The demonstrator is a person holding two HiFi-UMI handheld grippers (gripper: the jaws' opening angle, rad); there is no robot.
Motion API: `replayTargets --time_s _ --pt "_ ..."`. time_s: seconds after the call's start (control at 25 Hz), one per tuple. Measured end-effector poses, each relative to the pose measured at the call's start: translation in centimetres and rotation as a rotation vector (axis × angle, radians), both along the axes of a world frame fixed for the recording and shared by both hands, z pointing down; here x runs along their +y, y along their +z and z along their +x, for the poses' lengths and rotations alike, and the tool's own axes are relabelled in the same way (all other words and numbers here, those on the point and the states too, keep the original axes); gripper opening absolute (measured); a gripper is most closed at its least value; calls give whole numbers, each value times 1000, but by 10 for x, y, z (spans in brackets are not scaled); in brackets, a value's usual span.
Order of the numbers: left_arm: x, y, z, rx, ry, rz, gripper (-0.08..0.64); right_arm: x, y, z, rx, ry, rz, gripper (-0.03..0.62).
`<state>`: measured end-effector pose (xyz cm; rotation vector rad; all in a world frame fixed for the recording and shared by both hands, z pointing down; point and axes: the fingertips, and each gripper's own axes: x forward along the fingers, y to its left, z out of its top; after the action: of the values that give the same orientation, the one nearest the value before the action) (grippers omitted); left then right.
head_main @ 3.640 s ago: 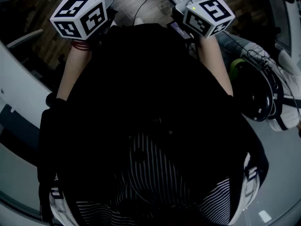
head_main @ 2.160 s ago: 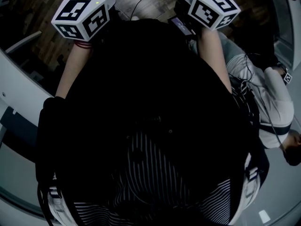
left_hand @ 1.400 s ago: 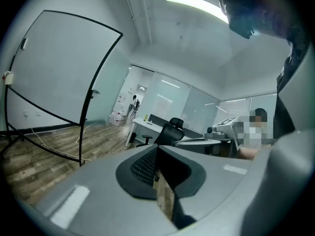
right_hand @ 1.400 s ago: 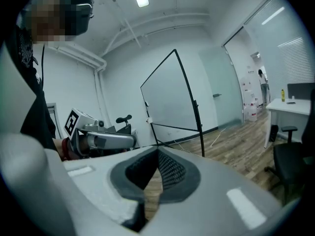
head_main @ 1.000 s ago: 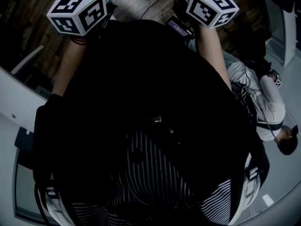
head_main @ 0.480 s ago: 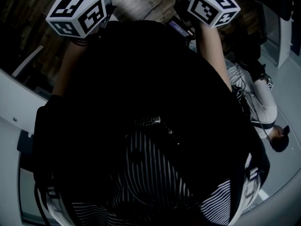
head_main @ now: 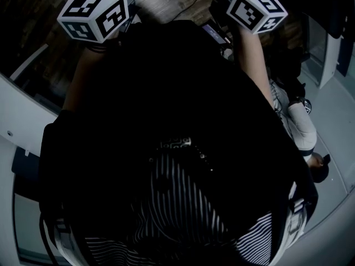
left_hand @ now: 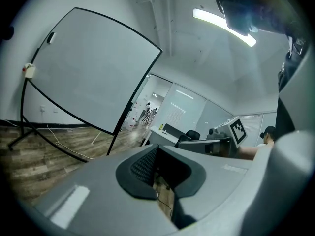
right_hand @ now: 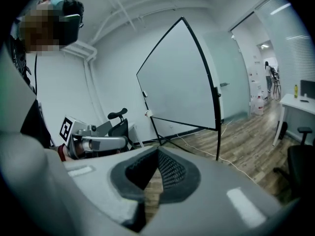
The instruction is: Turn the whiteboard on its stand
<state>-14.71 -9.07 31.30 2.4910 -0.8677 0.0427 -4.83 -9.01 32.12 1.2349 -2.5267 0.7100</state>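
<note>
1. our left gripper (left_hand: 157, 149) has its jaws together at the tips, with nothing between the ribbed pads; only a sliver of wooden floor (left_hand: 34, 161) shows through the gap behind them.
2. our right gripper (right_hand: 158, 150) is the same: jaws closed on each other, holding nothing.
3. from the head view we see mostly our own dark top (head_main: 166, 93) and a striped garment (head_main: 183, 209) below it. both forearms reach forward, and the two marker cubes - left (head_main: 97, 15), right (head_main: 258, 11) - sit at the top edge of the picture.
4. the whiteboard (left_hand: 83, 68) is ahead of us, well apart from both grippers. it is a large blank white panel with a thin black edge, carried on a black stand (left_hand: 29, 117) whose legs rest on the floor.
5. in the right gripper view the board shows from a slanted angle, one black upright (right_hand: 216, 132) running down to the floor.
6. a small white piece (left_hand: 29, 71) sits on the board's frame at its left edge.
7. a thin cable (left_hand: 64, 146) lies on the floor under the board.
8. each gripper view catches the other gripper level beside it.
9. another person (head_main: 302, 132) in light clothing is at the right of the head view - close to our right side.
</note>
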Motion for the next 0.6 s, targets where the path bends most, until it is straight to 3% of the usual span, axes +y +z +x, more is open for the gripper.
replayTargets --time_s 0.28,0.6 --pt "4 5 3 -12 18 -13 2 12 -5 -18 26 -83 33 0" --pt "-3 8 8 -47 43 -8 2 -6 -2 -14 -15 -91 27 0"
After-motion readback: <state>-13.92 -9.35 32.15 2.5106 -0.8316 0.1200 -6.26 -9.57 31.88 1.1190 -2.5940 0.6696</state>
